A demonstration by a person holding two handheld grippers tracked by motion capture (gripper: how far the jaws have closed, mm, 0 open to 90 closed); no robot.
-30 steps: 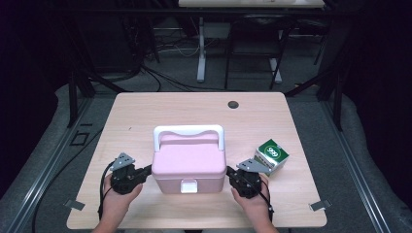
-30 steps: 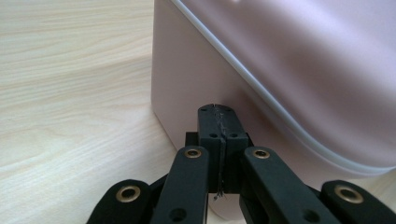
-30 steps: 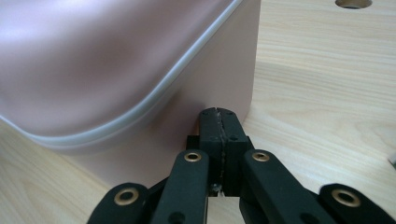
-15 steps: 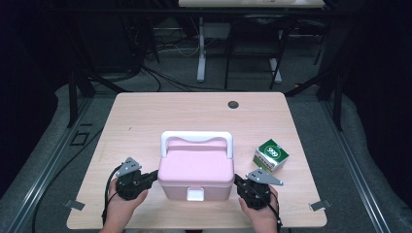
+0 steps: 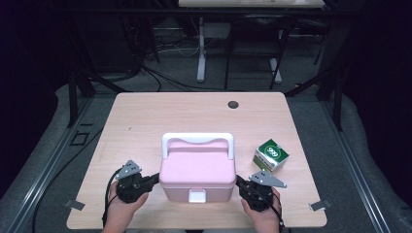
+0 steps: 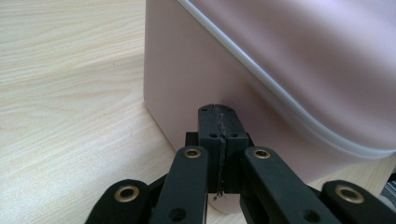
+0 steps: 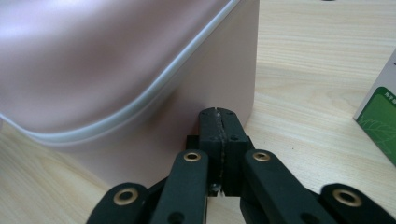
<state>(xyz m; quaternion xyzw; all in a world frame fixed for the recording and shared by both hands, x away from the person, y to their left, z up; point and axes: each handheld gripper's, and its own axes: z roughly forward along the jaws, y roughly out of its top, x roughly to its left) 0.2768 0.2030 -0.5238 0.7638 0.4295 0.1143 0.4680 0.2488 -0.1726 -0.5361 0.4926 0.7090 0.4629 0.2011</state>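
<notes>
Pale wooden rectangular surface, everything referenced to the pink box.

Pink plastic lidded box with white carry handle and white front latch: sits on the surface at its near edge, about mid-width. Handle lies across the lid's far side, latch faces the person.

Green-and-white cardboard carton: just beside the box's right side, toward its far corner, not touching. White round logo on the green top face; lettering too small to read. In the right gripper view a green corner of it shows at the right edge, print unreadable.

Left gripper: at the box's left wall, low down. Fingers pressed together, nothing between them; tips at the pink wall, contact or a hair off, cannot tell.

Right gripper: mirrored at the box's right wall. Fingers likewise closed on nothing, tips up against the wall near its lower part.

Small dark round spot: on the surface well beyond the box, toward the far edge.
</notes>
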